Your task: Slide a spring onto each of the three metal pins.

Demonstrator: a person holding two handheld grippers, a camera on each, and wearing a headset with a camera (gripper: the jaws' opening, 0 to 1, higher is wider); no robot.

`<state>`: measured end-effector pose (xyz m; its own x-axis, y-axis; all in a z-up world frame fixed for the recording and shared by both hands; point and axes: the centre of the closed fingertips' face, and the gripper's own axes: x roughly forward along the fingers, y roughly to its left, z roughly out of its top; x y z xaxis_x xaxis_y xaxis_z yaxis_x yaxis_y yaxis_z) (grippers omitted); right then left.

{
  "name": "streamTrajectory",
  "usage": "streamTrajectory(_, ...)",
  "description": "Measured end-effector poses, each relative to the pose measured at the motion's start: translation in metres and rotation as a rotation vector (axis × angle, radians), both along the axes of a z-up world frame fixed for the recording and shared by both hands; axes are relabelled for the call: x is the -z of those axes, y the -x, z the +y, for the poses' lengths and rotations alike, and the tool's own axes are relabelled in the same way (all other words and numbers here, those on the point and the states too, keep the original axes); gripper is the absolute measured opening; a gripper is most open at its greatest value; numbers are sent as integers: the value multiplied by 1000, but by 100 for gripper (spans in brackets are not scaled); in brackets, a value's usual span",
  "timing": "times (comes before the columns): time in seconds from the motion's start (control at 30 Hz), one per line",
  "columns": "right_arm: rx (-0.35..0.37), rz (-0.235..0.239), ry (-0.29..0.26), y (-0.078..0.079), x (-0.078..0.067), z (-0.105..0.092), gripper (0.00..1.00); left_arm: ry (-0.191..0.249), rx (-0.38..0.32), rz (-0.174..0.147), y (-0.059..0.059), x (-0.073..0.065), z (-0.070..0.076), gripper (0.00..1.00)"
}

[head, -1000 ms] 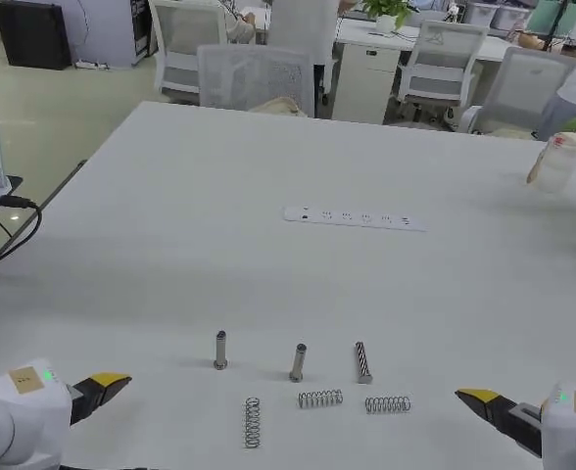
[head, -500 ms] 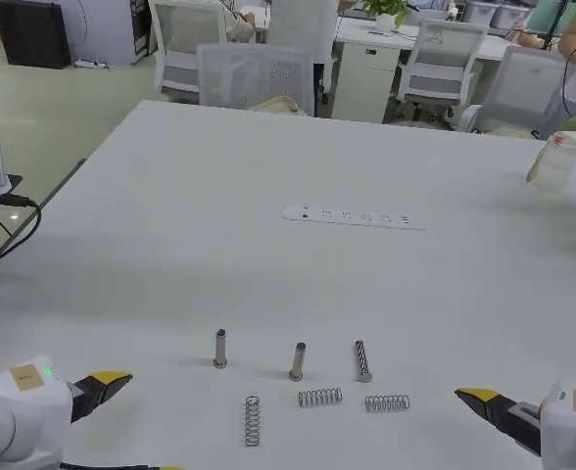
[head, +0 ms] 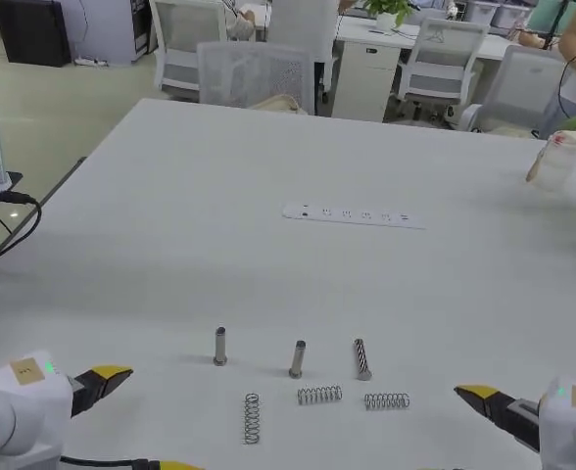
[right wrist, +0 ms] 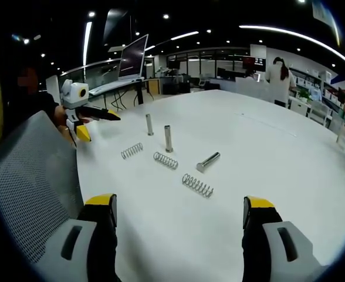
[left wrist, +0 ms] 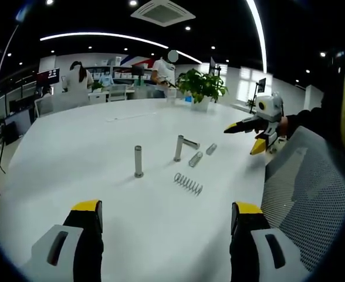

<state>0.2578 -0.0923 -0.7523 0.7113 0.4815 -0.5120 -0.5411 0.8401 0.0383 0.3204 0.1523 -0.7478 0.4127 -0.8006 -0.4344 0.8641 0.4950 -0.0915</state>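
The left gripper [left wrist: 166, 207] and the right gripper [right wrist: 179, 202] hang low over the near edge of the white table [head: 268, 157], one at each side. Both have their jaws spread wide with nothing between them, and in the head view their yellow tips point inward toward each other. A little farther in, between the two, three springs lie flat on the tabletop. The left spring [head: 252, 419] lies lengthwise, running away from the person. The middle spring [head: 319, 396] and the right spring [head: 386, 400] lie crosswise, close to end to end but not touching. Just beyond the springs comes the row of three metal pins. The left pin [head: 220, 347] stands upright on its wider foot, and the middle pin [head: 298, 359] also stands upright, just behind the middle spring. The right pin [head: 361, 359] lies on its side, as the right gripper view makes plain. Every spring is loose on the table, apart from the pins. Farther out, near the middle of the table, a white power strip [head: 354, 216] lies crosswise. A pale bottle [head: 557, 162] stands at the far right. Past the far edge stand grey mesh office chairs [head: 254, 78] and more desks.
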Motion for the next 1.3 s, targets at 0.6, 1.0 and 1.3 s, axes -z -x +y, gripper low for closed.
streamTrajectory(0.6, -12, 3, 31, -16, -10, -4, 85, -1, 19, -3, -1, -2, -4, 87)
streamTrajectory(1.0, -36, 3, 62, -39, -18, -4, 84, 5, 28, -6, -5, -3, -8, 87)
streamTrajectory(1.3, -58, 4, 87, -61, -26, -4, 84, 5, 40, -10, -7, -3, -12, 87)
